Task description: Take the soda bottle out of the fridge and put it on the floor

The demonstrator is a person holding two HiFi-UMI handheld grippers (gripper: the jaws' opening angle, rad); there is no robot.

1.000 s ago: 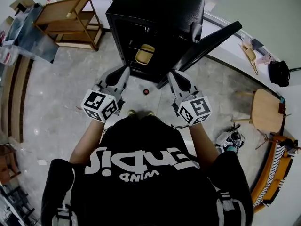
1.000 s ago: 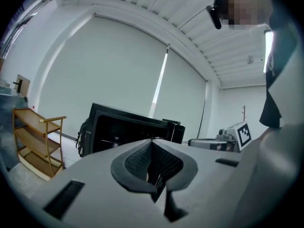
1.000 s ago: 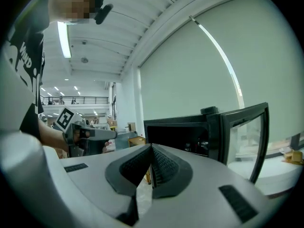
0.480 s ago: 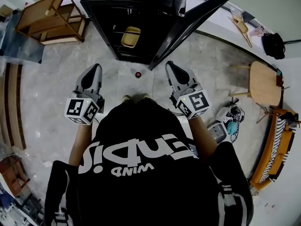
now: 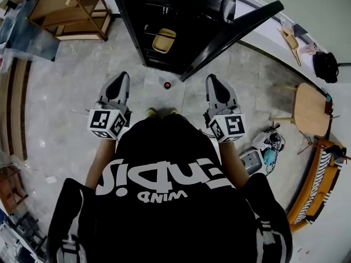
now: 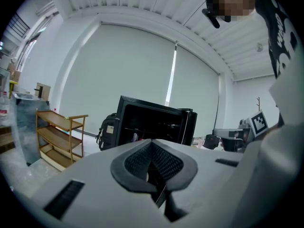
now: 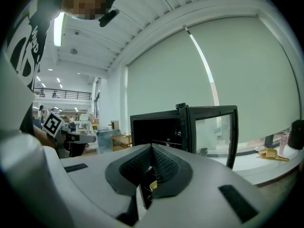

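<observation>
Standing on the floor [image 5: 66, 103] before the open fridge [image 5: 181, 4], the bottle [image 5: 167, 85] looks already placed; so the left gripper [image 5: 120, 80] and right gripper [image 5: 214, 81] hang idle, fingers closed on nothing.

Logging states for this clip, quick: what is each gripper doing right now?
Left gripper: closed, holding nothing.
Right gripper: closed, holding nothing.
</observation>
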